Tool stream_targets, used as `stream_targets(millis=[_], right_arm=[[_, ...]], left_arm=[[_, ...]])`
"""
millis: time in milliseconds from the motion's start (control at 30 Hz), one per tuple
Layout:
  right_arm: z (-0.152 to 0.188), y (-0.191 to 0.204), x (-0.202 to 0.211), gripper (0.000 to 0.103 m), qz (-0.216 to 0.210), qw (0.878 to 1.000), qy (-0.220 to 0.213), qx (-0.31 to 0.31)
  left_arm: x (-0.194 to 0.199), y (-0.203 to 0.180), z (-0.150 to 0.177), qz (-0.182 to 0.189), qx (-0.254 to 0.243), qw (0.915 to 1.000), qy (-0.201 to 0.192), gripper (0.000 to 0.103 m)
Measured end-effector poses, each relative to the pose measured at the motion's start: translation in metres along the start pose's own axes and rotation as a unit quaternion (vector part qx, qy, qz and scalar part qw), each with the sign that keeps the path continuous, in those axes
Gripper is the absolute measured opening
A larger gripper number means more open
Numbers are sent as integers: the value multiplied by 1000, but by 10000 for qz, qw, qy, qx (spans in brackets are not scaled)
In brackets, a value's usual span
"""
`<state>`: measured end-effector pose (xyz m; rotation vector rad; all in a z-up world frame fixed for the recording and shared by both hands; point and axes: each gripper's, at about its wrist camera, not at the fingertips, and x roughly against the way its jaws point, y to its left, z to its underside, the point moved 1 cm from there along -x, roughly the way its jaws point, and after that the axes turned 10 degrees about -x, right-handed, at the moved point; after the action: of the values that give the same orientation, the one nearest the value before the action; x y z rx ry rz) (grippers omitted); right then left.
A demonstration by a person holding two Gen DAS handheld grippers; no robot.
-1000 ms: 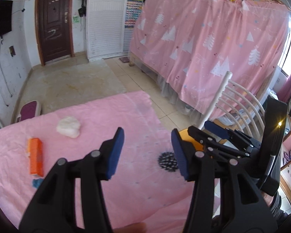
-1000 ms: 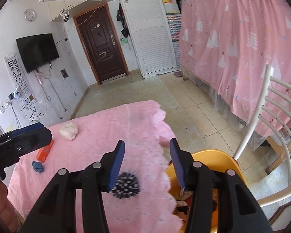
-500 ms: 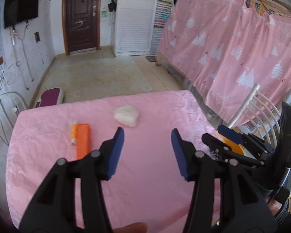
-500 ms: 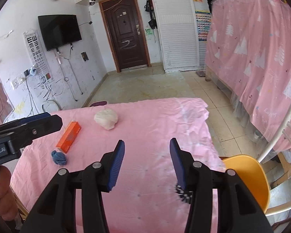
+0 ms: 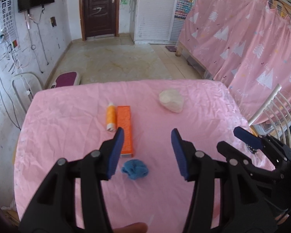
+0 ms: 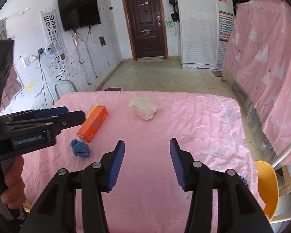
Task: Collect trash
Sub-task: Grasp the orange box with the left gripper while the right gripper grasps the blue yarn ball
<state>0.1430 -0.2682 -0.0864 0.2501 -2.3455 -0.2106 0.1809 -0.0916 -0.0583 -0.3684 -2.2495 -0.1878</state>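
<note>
Pink cloth on table [image 5: 67,128]. Orange box [image 5: 125,130]; orange-and-white bottle [image 5: 110,117]; blue wad [image 5: 134,169]; off-white lump [image 5: 171,100]. Pink curtain [image 5: 242,44], white tree pattern.

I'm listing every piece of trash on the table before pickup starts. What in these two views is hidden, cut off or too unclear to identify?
- Orange bottle: right wrist view, almost wholly behind the orange box and the left tool.
- Black spiky object: left wrist view, mostly behind the right tool; right wrist view, a sliver at that tool's arm.
- White lump: material unclear.
- Orange basin: contents hidden by its rim and the tablecloth.
</note>
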Motion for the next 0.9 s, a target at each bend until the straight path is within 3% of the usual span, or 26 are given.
stream_targets(millis=[267,567,733,900], right_arm=[[10,23,-15,39,-138,9993,229,268],[16,31,-27,40,-229,9983,406,357],[21,41,-34,40,-274,9974,518,428],[23,50,-41,40,-394,9960,607,529]], left_arm=[[-30,24,8,-36,353,9981,504,48],[-55,29,13,136,486,9954,815,47],[-63,33,18,240,508,9940,933,25],[-62,30,19,311,343,9955,822,22]])
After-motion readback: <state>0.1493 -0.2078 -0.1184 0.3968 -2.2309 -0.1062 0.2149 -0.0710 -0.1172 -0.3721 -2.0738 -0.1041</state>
